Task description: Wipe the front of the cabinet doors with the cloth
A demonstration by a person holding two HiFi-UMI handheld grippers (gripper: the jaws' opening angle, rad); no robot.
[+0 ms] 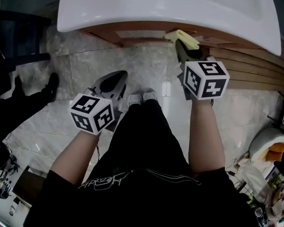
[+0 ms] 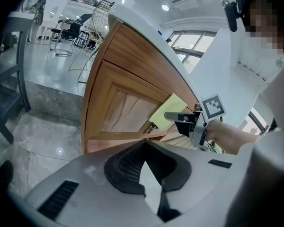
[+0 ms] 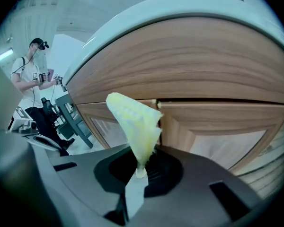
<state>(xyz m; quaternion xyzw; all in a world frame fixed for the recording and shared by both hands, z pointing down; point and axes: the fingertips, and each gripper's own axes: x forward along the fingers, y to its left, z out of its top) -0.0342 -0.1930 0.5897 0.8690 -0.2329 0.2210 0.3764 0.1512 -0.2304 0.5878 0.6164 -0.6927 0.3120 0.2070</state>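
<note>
the right gripper (image 3: 141, 171) pinches the cloth (image 3: 135, 122) firmly, raised to the cabinet doors (image 3: 227, 119) for wiping, while the left gripper (image 2: 149, 162) hangs closed, empty.

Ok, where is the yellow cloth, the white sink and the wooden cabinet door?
yellow cloth (image 3: 135, 122), right gripper view, the middle of its folds.
white sink (image 1: 146, 8), head view, a bare part near its front rim.
cabinet door (image 2: 125, 110), left gripper view, its sunken middle panel.
</note>
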